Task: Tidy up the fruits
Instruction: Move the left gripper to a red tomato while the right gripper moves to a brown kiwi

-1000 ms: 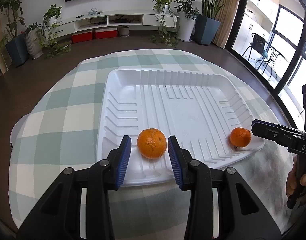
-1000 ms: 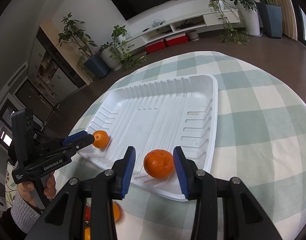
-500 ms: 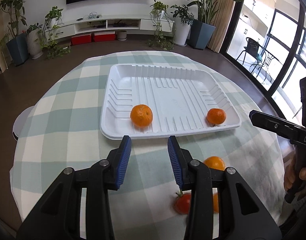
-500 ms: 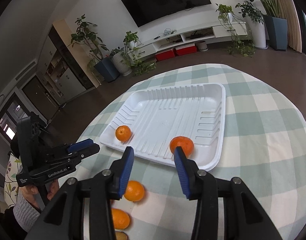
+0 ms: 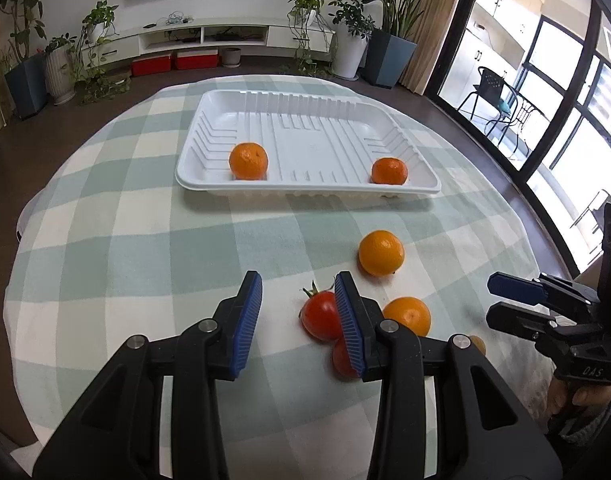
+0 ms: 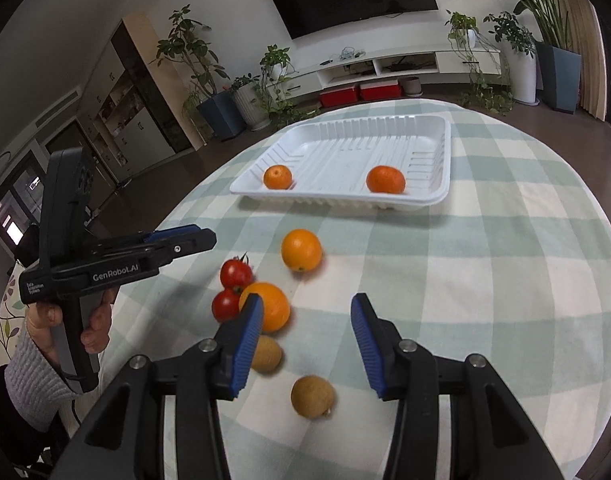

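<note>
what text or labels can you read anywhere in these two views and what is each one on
"GenRobot.AI": white print on the side of the left gripper, seen in the right wrist view.
"DAS": faint embossed letters on the body of the right gripper, seen in the left wrist view.
Small white print at the rear end of the left gripper's body: too small to read.
The white tray and the fruit carry no readable text.

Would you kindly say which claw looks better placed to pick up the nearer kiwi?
Probably the right claw: it is open, and the nearer kiwi lies on the cloth just below the gap between its fingers. The left claw sits nearer the tomatoes.
</note>
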`<action>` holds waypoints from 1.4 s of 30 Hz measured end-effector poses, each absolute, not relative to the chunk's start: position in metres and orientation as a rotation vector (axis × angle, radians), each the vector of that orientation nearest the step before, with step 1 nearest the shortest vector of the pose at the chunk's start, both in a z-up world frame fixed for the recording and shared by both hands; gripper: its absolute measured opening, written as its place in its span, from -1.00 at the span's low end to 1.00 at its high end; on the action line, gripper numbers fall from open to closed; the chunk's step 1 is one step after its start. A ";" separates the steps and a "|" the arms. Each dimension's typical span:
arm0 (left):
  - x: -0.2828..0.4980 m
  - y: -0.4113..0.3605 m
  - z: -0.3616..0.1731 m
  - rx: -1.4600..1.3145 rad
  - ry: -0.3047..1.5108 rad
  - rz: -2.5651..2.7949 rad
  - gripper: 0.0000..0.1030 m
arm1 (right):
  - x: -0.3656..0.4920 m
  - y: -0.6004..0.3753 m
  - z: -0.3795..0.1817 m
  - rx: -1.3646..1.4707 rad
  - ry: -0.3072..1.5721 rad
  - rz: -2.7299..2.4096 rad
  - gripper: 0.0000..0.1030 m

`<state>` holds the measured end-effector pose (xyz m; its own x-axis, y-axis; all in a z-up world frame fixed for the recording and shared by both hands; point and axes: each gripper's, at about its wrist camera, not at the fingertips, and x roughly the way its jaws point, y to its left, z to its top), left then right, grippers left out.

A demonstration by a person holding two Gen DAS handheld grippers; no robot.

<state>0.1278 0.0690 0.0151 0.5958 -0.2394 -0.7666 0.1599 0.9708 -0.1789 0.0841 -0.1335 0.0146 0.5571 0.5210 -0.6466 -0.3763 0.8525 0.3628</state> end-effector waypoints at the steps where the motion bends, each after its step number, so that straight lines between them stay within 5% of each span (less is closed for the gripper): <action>1: 0.126 0.067 0.013 -0.096 0.908 -0.234 -0.30 | 0.080 -0.132 0.013 0.184 0.827 0.535 -0.05; 42: 0.137 0.050 -0.017 -0.121 0.971 -0.257 -0.30 | 0.062 -0.113 -0.013 0.025 0.886 0.461 -0.05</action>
